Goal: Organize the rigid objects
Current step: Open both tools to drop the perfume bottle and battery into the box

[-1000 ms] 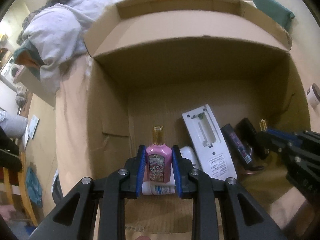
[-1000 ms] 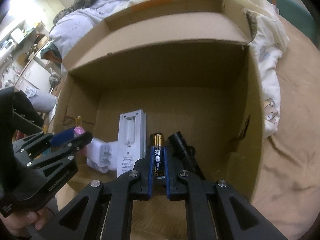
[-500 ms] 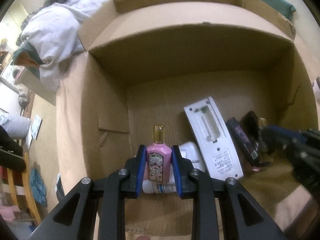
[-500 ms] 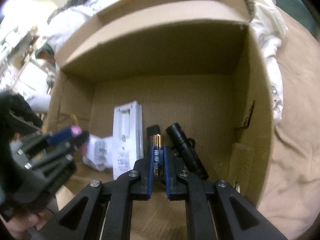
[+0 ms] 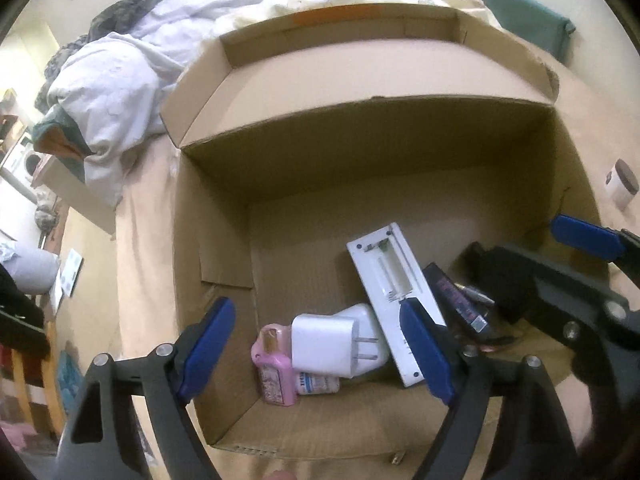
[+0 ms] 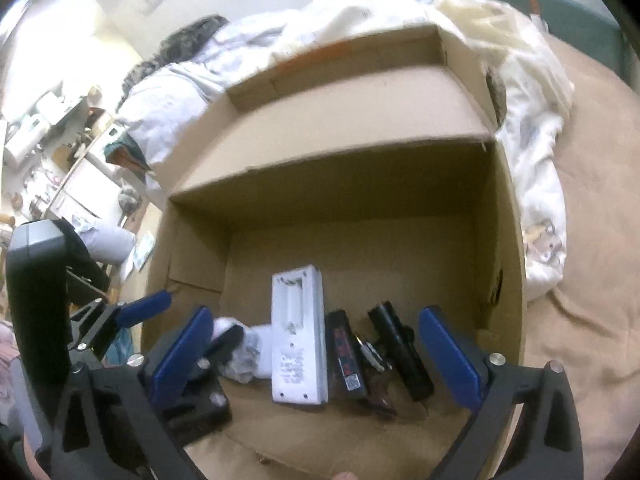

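Observation:
An open cardboard box [image 5: 360,72] [image 6: 340,120] stands on a bed. On its floor lie a pink perfume bottle [image 5: 272,368], a white charger [image 5: 336,344], a white remote [image 5: 394,300] [image 6: 296,336], a black tube with a red label [image 6: 346,360], a battery [image 6: 370,354] and a black flashlight [image 6: 400,356]. My left gripper [image 5: 318,344] hangs above the perfume bottle and charger, its jaws opening with nothing between the pads. Over the remote and the black items, my right gripper [image 6: 316,354] is also opening and holds nothing.
Crumpled white bedding [image 5: 120,80] [image 6: 532,140] is piled behind and beside the box. A small white jar with a dark lid [image 5: 622,182] stands on the beige sheet right of the box. Furniture and clutter [image 6: 48,128] fill the room at far left.
Both grippers have opened. The perfume bottle left the left jaws and now lies by the charger. The battery left the right jaws and lies between the black items.

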A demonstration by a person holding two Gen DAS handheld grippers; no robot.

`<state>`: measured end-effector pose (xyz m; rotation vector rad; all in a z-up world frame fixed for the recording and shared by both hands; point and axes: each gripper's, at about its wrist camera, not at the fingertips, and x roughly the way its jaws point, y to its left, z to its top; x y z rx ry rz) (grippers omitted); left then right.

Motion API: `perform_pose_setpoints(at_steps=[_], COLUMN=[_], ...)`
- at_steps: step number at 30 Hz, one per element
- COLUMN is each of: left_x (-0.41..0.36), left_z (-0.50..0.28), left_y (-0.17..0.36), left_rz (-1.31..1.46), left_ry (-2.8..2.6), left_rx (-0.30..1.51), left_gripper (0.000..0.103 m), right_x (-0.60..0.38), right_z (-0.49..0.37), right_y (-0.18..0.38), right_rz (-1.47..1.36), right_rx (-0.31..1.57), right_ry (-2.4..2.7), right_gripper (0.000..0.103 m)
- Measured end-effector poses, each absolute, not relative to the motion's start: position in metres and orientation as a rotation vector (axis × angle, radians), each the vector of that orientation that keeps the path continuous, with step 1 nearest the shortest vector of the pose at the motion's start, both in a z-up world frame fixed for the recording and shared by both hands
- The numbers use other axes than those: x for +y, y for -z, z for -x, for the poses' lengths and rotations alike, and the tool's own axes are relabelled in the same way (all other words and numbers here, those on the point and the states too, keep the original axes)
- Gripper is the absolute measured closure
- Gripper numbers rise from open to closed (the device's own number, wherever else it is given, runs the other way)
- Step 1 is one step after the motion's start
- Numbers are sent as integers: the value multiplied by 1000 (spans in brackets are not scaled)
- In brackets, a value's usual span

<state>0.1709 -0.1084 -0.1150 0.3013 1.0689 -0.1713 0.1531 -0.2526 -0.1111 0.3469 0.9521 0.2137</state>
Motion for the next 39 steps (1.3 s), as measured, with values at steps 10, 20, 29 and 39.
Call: perform_pose_setpoints(at_steps=[10,20,29,39], left_x=[-110,-96,-79,-49], left_z=[-169,-165,-153,-122], left_y=[117,103,69,36], left_rz=[-306,-269,-254,-170], left_ry=[156,133,136,119], left_rx=[1081,1059,1032,1022], left_gripper=[19,19,19,19], right_x=[-259,-256,-265,-271], right_z=[-152,-147,-129,-99], right_y=[107,94,79,53], right_rz=[-342,-334,-365,-379], right_rx=[928,896,857,806], right_ry=[-177,-188,-191,-223], right_gripper=[0,0,0,0])
